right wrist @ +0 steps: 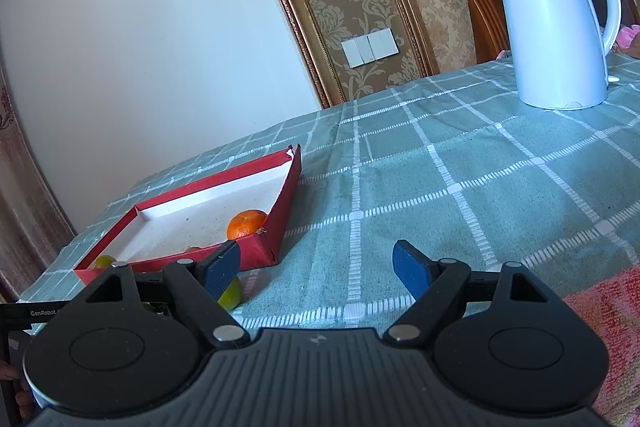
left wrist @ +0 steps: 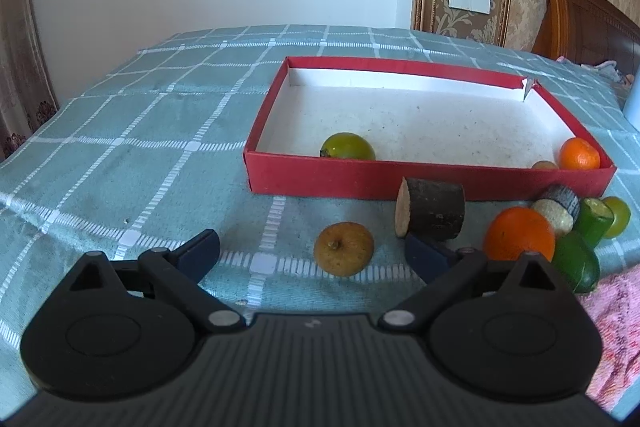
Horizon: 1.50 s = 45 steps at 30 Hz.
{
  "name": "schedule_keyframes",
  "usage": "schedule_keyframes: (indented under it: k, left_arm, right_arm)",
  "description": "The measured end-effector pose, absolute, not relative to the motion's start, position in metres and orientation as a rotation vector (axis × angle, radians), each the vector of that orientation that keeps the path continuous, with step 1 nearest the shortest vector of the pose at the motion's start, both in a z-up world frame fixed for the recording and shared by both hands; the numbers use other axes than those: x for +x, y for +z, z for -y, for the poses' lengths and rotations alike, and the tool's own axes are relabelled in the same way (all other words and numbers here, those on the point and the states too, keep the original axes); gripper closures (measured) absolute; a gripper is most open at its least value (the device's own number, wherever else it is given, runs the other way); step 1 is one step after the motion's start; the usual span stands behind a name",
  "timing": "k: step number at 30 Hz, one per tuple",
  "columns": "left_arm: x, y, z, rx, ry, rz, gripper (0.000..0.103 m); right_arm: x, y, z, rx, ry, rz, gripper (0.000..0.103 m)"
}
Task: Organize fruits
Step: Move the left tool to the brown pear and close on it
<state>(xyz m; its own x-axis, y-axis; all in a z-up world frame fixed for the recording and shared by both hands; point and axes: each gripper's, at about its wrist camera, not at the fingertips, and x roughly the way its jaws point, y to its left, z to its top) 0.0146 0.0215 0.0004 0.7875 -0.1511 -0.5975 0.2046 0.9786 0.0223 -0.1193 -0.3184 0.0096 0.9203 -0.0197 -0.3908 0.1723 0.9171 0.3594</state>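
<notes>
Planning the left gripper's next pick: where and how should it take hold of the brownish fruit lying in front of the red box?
Grip the brownish fruit across its round middle, coming from the near side. It sits apart from the log piece, and the open left gripper already faces it.

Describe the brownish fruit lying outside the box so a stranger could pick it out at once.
Find the red box on the checked cloth. Just in front of its near wall, left of the cut log piece, lies the brownish fruit. It alone is dull tan, with a dimpled stem end.
</notes>
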Motion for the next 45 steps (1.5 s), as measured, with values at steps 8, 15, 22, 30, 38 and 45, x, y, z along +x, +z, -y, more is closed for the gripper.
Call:
schedule_keyframes:
  k: [8,15,22,30,38,45]
  left_arm:
    - [0.016,-0.001,-0.016,0.107,-0.177,-0.641,0.003]
    - [0.016,-0.001,-0.015,0.111,-0.162,-0.643,0.003]
    - [0.016,-0.001,-0.016,0.107,-0.167,-0.642,0.005]
    - [0.013,-0.001,-0.018,0.095,-0.191,-0.634,0.013]
    - [0.009,-0.001,-0.02,0.089,-0.207,-0.623,0.022]
    - [0.004,0.0,-0.018,0.096,-0.244,-0.6,0.042]
  right_arm:
    - [-0.119,0.009,0.318,0.404,-0.095,-0.396,0.019]
    - [-0.118,0.009,0.319,0.405,-0.096,-0.4,0.019]
    - [-0.118,0.008,0.319,0.408,-0.101,-0.405,0.019]
    - [-0.117,0.008,0.319,0.41,-0.103,-0.407,0.019]
    - [-0.117,0.008,0.319,0.412,-0.101,-0.407,0.019]
    - [-0.117,0.008,0.319,0.415,-0.098,-0.405,0.019]
